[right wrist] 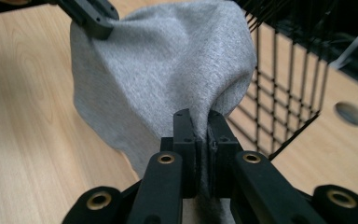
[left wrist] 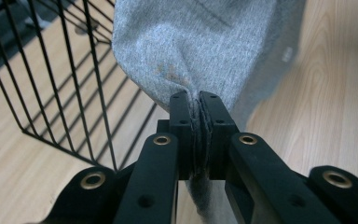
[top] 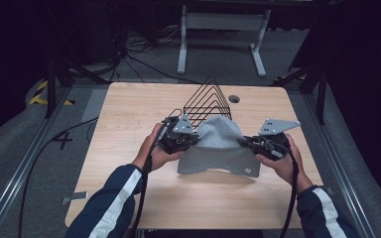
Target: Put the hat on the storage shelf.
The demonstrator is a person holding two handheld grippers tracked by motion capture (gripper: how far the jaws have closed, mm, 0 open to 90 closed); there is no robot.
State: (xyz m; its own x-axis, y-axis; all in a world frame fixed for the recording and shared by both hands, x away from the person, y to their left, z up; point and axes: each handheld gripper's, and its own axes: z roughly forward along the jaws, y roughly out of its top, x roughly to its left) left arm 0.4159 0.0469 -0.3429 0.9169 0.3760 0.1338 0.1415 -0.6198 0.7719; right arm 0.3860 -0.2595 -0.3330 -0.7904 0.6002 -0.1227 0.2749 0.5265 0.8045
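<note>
Left gripper (top: 191, 140) was over the middle of the bench (top: 129, 198), slightly left of centre, with its jaws clamped on the left edge of the grey cloth (top: 221, 148). In the left gripper view the gripper (left wrist: 199, 100) showed a pinched fold of cloth (left wrist: 200, 42) squeezed between its pads, the fabric bunching just above the fingertips and a strip hanging below them.

The grey cloth was stretched between the two grippers, humped in the middle, its lower edge sagging toward the bench surface on the person's side. The black wire rack (top: 207, 99) stood directly behind it, toward the far edge of the bench; whether cloth and rack touched could not be told.

Right gripper (top: 248, 143) was right of centre, jaws clamped on the cloth's right edge. In the right gripper view the gripper (right wrist: 203, 116) held fabric (right wrist: 158, 74) between its pads, with the rack (right wrist: 284, 84) to the right.
</note>
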